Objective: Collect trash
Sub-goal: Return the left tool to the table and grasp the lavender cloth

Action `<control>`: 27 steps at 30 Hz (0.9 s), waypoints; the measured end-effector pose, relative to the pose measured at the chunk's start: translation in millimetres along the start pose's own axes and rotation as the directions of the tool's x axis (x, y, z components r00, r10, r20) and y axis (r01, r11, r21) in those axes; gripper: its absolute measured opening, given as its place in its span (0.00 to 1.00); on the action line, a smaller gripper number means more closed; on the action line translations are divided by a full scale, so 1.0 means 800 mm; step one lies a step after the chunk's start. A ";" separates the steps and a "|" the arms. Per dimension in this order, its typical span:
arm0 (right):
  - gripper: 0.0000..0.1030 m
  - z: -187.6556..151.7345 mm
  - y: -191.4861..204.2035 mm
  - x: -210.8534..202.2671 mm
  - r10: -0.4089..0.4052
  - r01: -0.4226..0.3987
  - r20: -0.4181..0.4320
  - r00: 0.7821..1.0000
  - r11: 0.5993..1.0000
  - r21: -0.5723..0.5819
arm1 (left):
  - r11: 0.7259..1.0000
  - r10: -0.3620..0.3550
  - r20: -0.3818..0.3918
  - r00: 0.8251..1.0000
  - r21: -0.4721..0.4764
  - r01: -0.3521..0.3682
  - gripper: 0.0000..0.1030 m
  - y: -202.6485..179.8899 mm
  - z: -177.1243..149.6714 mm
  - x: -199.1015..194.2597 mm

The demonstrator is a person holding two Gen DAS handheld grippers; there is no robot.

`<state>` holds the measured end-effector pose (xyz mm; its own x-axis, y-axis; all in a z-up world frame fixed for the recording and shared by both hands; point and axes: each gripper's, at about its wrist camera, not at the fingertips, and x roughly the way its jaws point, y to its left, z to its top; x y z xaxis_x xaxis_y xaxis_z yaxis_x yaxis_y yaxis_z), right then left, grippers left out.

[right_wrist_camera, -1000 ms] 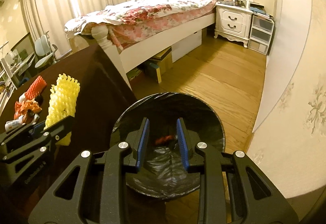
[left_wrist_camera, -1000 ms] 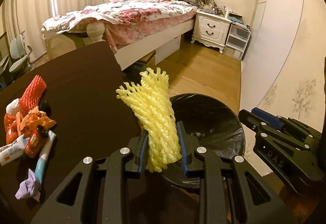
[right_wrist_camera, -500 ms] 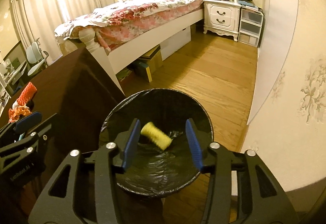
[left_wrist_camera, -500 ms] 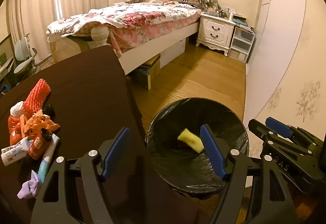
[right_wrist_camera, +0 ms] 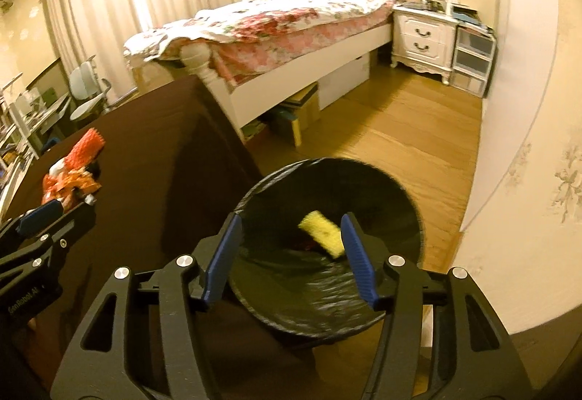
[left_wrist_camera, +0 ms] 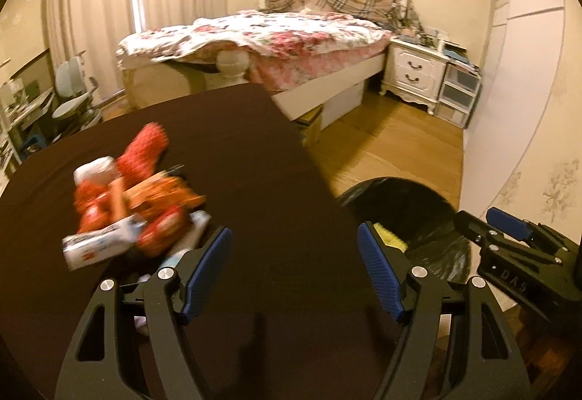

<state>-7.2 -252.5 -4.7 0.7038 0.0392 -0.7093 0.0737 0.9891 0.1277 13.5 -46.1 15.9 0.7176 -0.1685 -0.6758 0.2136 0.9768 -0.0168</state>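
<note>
A yellow foam net point(right_wrist_camera: 322, 232) lies inside the black-lined trash bin point(right_wrist_camera: 403, 192), which stands on the floor by the table's right edge. My right gripper point(right_wrist_camera: 289, 256) hovers over the bin, its jaws opening with nothing between them. My left gripper point(left_wrist_camera: 294, 269) stands open and empty above the dark brown table point(left_wrist_camera: 254, 160). A blurred pile of trash point(left_wrist_camera: 134, 207) sits just left of it: a red foam net point(left_wrist_camera: 147, 145), orange wrappers and a white tube. The bin point(left_wrist_camera: 429, 203) shows at the right of the left wrist view, with a sliver of the yellow net point(left_wrist_camera: 391, 238).
A bed point(right_wrist_camera: 276, 25) with a floral cover stands behind the table. A white nightstand point(right_wrist_camera: 422, 32) and plastic drawers point(right_wrist_camera: 473, 58) are by the far wall. Boxes sit under the bed. Wood floor point(right_wrist_camera: 400, 131) lies beyond the bin, a wall point(right_wrist_camera: 538, 109) on the right.
My left gripper let go of the yellow foam net, which fell into the bin, then swung left over the table toward the trash pile. My right gripper's jaws have spread wider.
</note>
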 end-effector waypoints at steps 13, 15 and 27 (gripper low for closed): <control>0.55 -0.020 0.097 0.000 0.117 -0.123 -0.062 0.991 0.986 -0.109 | 0.986 0.116 -0.054 0.992 -0.118 -0.121 0.70 0.100 -0.052 -0.031; 0.55 -0.021 0.110 0.002 0.125 -0.133 -0.073 0.990 0.983 -0.127 | 0.984 0.120 -0.065 0.991 -0.126 -0.127 0.70 0.109 -0.057 -0.030; 0.56 -0.027 0.140 0.011 0.132 -0.148 -0.105 0.986 0.974 -0.170 | 0.987 0.057 -0.127 0.990 -0.143 -0.075 0.61 0.129 -0.064 -0.006</control>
<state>-7.9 -138.1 -11.9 0.6291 0.1837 -0.7553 -0.1528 0.9819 0.1116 -1.7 62.1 -20.3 0.6385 -0.0949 -0.7638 0.0626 0.9955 -0.0713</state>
